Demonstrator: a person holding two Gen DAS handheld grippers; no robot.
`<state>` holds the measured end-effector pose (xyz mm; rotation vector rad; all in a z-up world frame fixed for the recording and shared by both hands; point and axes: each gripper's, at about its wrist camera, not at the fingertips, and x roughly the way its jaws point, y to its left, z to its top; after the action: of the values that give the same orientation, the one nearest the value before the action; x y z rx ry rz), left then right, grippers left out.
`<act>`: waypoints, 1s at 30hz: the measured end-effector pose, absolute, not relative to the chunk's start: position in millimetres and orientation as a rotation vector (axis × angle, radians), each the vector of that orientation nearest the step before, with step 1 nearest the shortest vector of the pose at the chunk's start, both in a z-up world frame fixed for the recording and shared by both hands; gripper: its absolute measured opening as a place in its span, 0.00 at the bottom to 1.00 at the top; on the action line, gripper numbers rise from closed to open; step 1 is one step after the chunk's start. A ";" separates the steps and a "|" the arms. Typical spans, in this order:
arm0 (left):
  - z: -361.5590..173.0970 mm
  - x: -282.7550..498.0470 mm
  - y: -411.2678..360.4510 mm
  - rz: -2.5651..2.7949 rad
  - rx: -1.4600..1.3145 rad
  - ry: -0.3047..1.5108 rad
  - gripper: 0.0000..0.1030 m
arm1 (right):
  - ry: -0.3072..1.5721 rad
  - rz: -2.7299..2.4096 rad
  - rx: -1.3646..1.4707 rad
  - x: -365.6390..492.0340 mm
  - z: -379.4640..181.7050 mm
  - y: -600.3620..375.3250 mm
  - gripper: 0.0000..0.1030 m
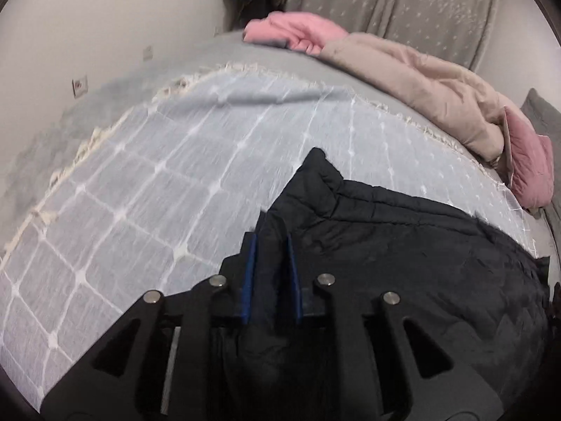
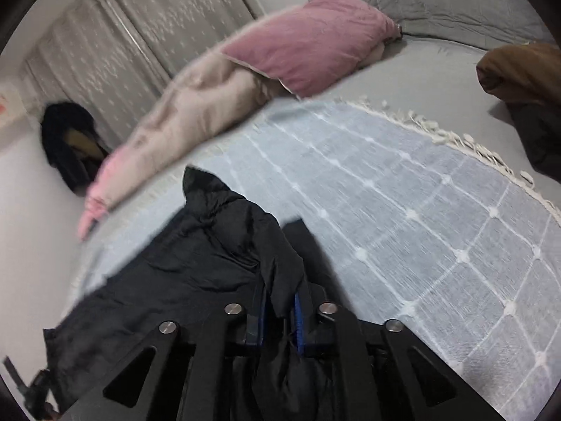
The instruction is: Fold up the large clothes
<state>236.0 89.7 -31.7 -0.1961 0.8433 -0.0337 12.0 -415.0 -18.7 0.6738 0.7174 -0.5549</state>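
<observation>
The left gripper (image 1: 271, 242) is clenched on a fold of the black quilted jacket (image 1: 403, 263), whose dark fabric fills the narrow gap between its two blue-padded fingers (image 1: 249, 273) and bulges up just ahead of them. From that grip the jacket spreads to the gripper's right and lies on the pale blue checked blanket (image 1: 140, 189), with a peak of fabric standing up just beyond the fingertips. The blanket's fringed edge curves away ahead and to the left, over a grey bedsheet (image 1: 280, 59). Far ahead and to the right lie a beige duvet (image 1: 420, 91), a pink garment (image 1: 294, 33) and a pink pillow (image 1: 529, 172). The right gripper (image 2: 280, 301) likewise grasps the jacket (image 2: 196, 256): a bunched strip of black cloth runs between its fingers and hangs down toward the camera, though motion blur makes the exact pinch point hard to see. The rest of the jacket trails to this gripper's left, on the blanket (image 2: 420, 210), which stretches off ahead and to the right. Beyond it sit the pillow (image 2: 312, 42), the duvet (image 2: 189, 112), and a brown item (image 2: 522, 70) far right.
</observation>
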 end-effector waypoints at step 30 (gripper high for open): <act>-26.7 303.2 77.4 0.056 0.155 0.877 0.62 | 0.875 -0.583 0.287 76.6 -3.6 -440.0 0.23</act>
<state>303.2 77.4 -26.7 0.1547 0.8771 0.0562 76.6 -440.0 -3.6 0.2870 0.8750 -0.5825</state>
